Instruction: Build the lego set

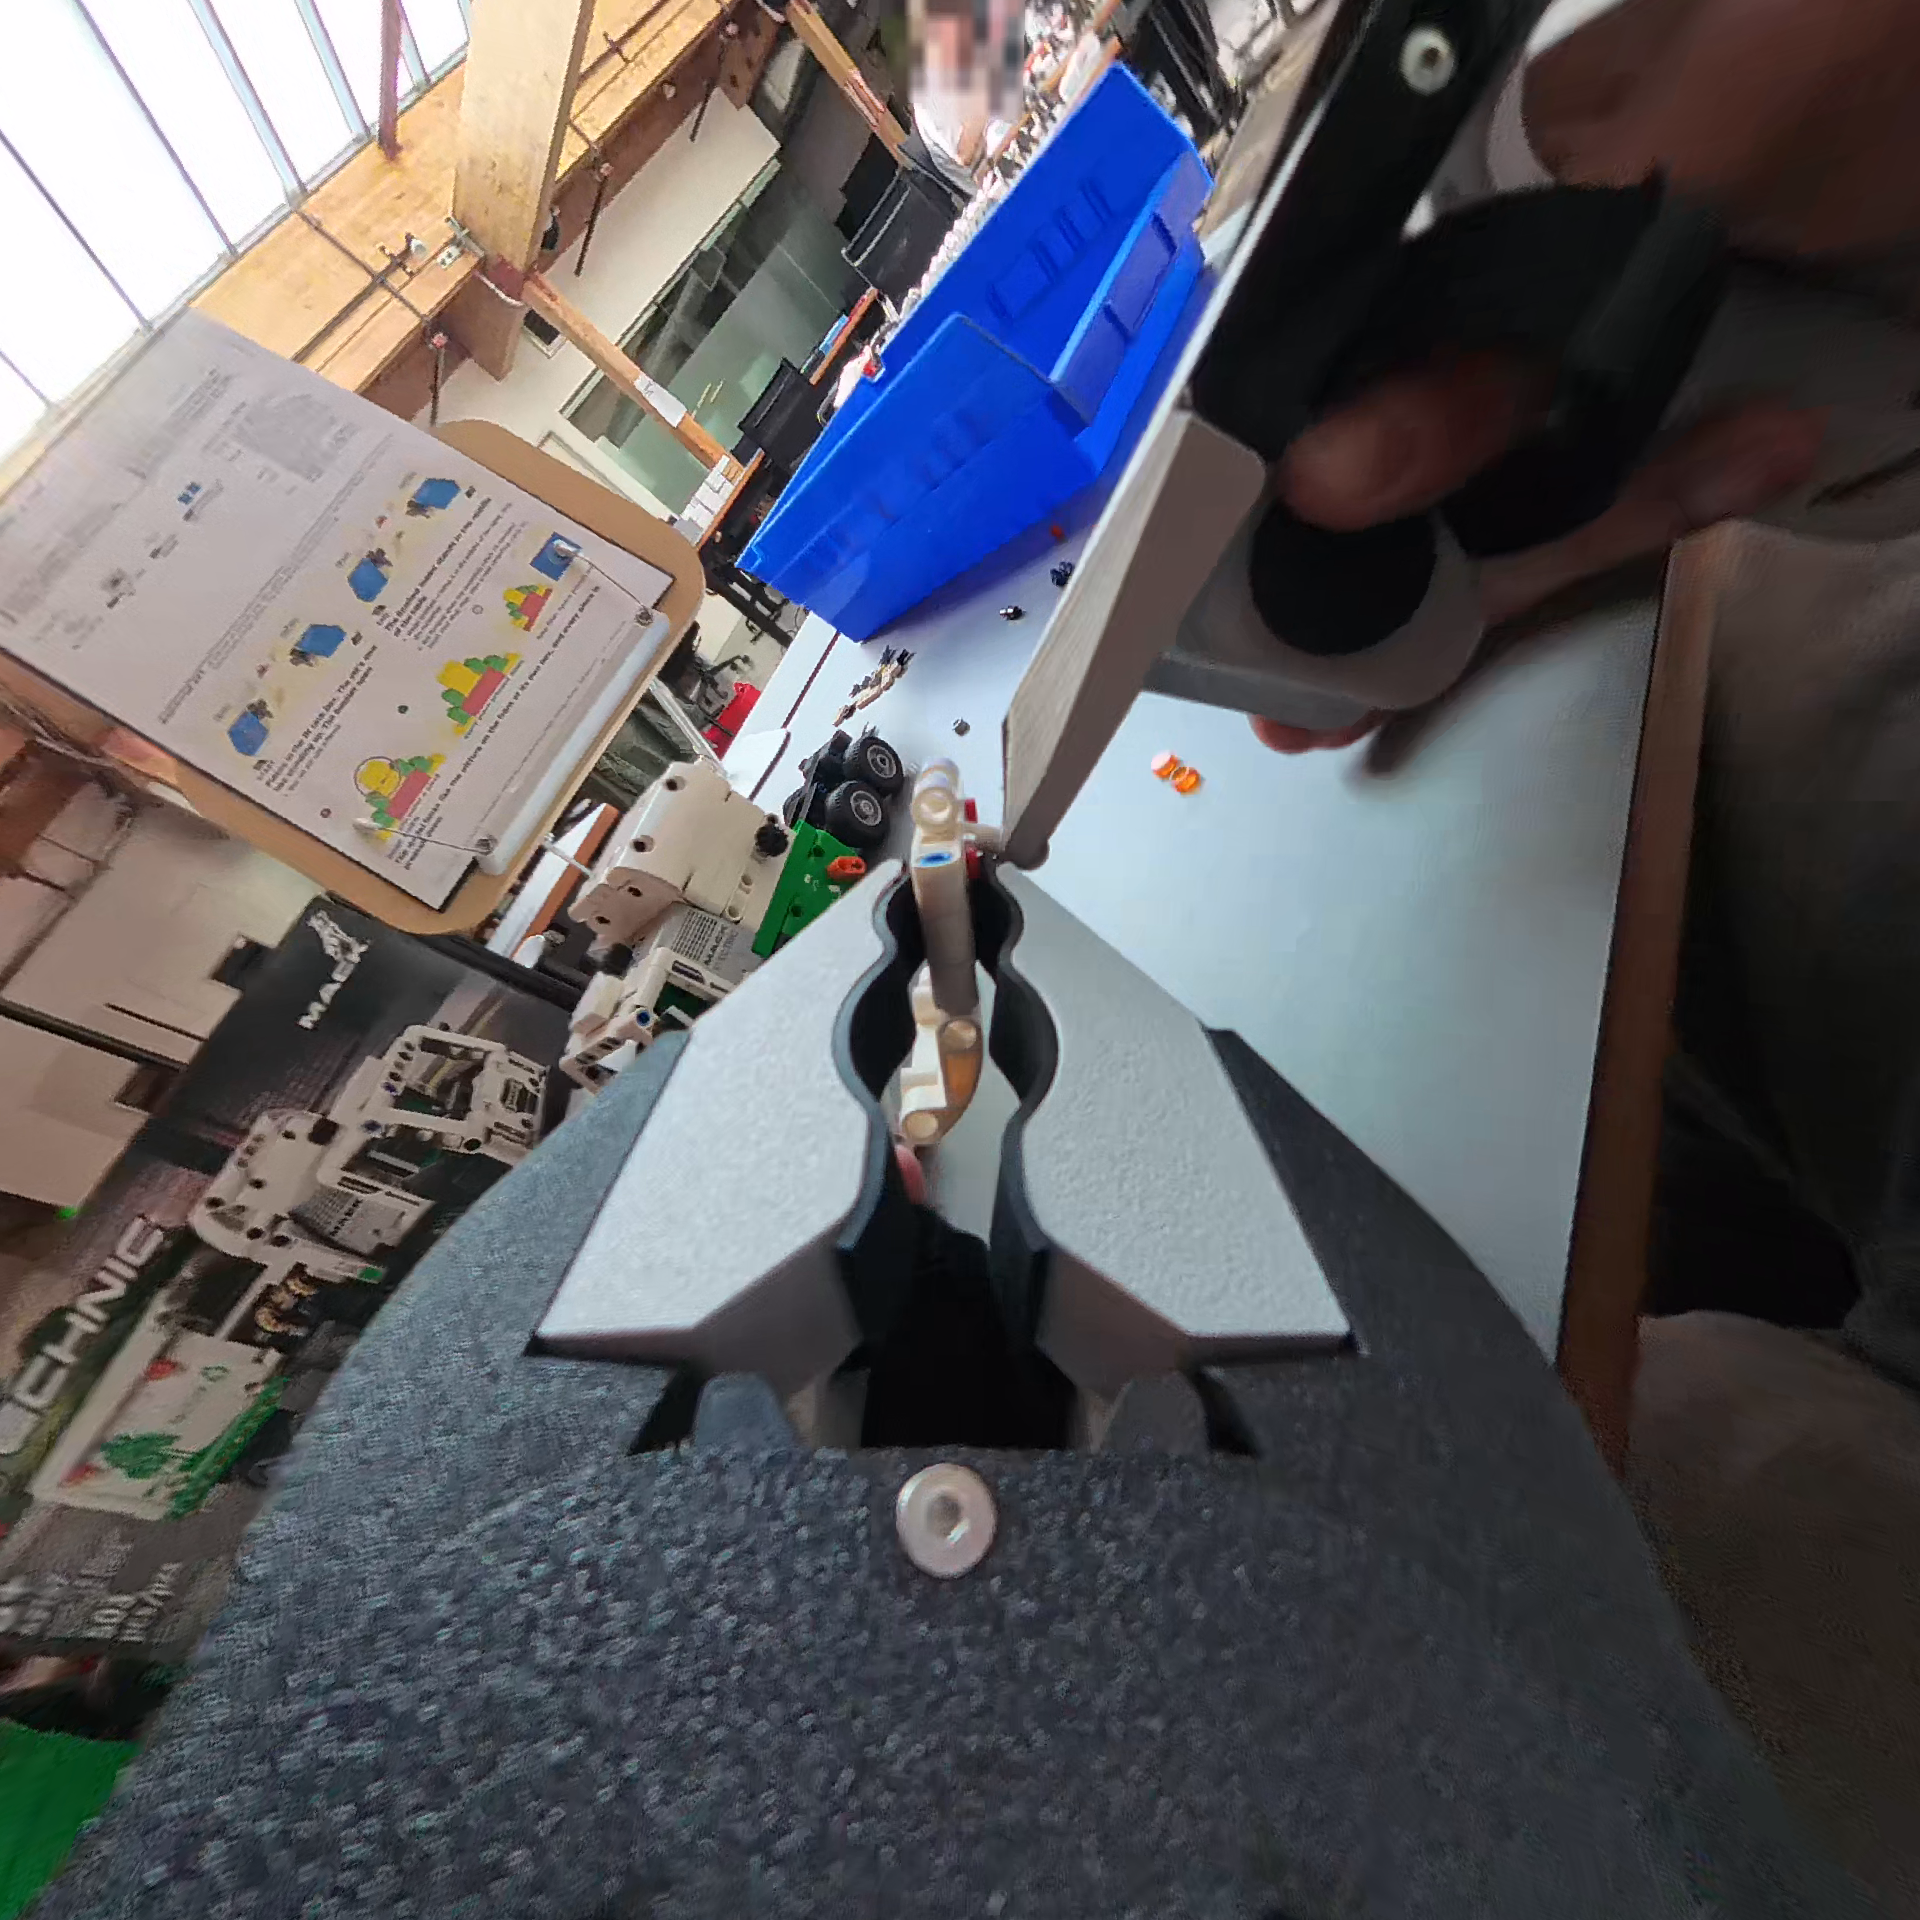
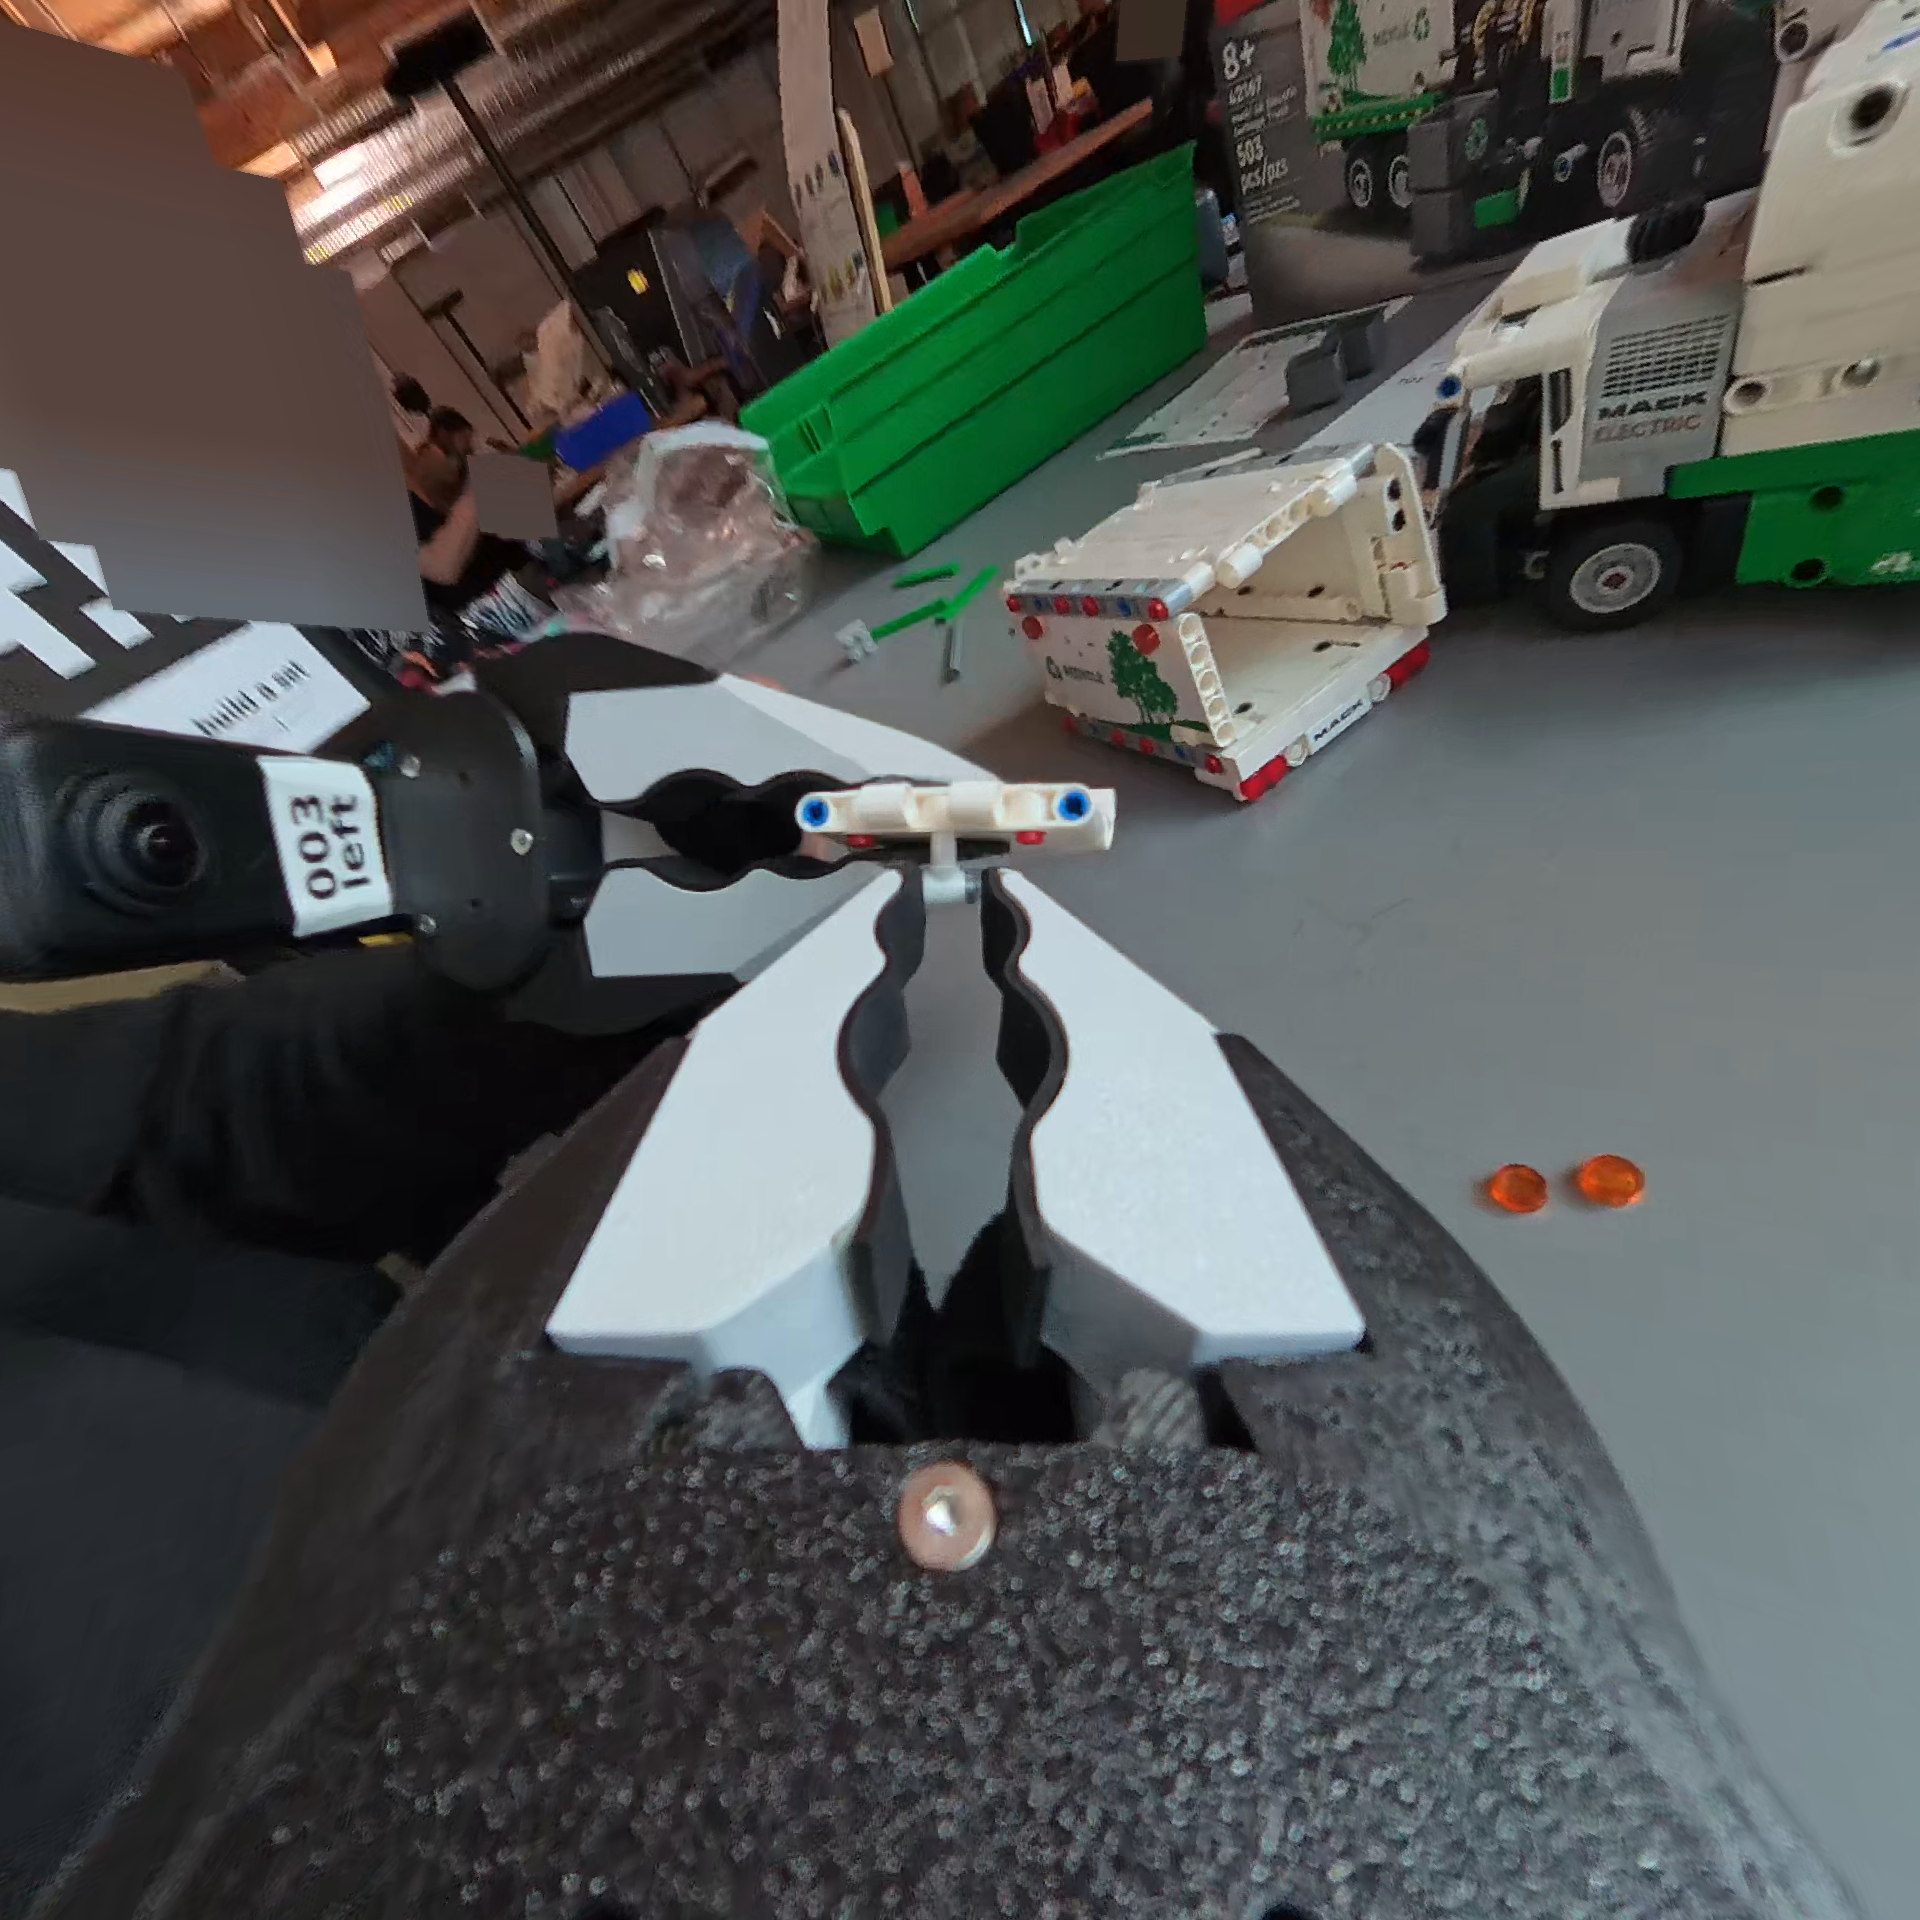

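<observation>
Between two grippers (image 2: pixel 951 883), one white assembly (image 2: pixel 956 816)

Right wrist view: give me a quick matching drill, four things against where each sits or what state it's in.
Things:
1. white beam assembly
2. orange studs
3. green bin
4. white truck body

Places or states:
A. loose pair on the table, right of the right gripper
B. tipped on its side beside the truck
C. clamped in the left gripper
D. far back, left of the set's box

Pairs: 1-C, 2-A, 3-D, 4-B
</observation>
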